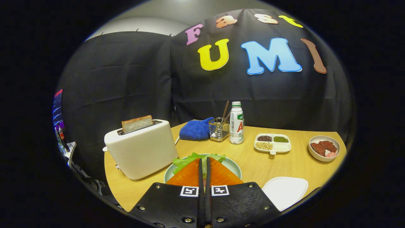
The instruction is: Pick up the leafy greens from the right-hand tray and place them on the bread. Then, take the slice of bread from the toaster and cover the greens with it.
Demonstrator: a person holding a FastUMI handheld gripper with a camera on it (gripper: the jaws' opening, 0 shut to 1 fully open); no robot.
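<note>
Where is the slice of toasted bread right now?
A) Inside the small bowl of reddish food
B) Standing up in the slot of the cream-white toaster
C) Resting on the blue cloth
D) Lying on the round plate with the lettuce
B: the brown-crusted slice of bread sticks up out of the cream-white toaster, beyond the hand-held gripper, whose fingers are nearly closed.

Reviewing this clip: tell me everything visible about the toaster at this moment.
The toaster is a cream-white, smooth-sided box with rounded corners, plastic by its look. It stands upright on the wooden table, beyond and to the left of the gripper, whose fingers are nearly closed over the plate with the leafy greens. A slice of bread, browned at the crust, stands up out of its top slot. A small round knob shows low on its end. Its lower corner sits close to the plate; contact cannot be told.
</note>
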